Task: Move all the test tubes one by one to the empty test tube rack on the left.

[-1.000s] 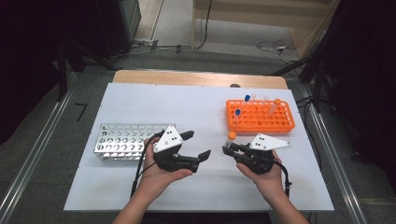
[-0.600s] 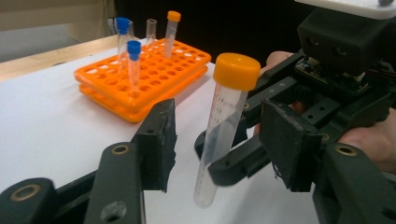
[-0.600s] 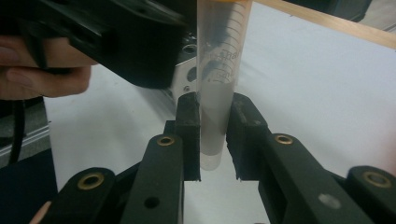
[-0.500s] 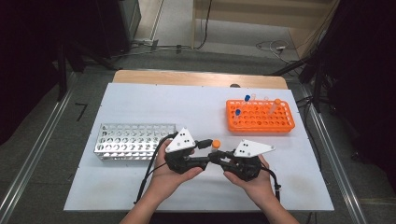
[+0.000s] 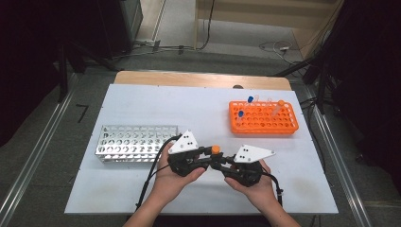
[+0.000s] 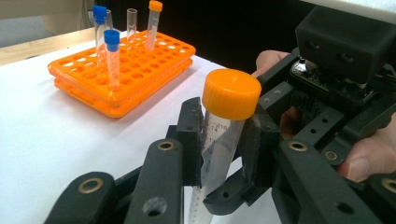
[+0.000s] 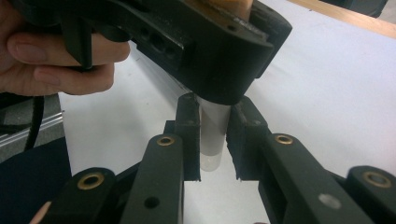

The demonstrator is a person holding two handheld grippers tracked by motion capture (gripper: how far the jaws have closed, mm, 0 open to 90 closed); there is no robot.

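From above I see the white table (image 5: 142, 189), the metal rack (image 5: 135, 143) at nine o'clock and the orange rack (image 5: 263, 118) at two o'clock with a few capped tubes. Low centre, both tools meet. The orange-capped tube (image 6: 224, 126) stands between the left gripper (image 6: 223, 140) jaws, clenched on its upper body just under the cap — its bottom is cut off in that view. In the right gripper view the right gripper (image 7: 214, 140) brackets the tube's lower end; one pad touches, the other shows a gap, so I cannot tell whether it grips.
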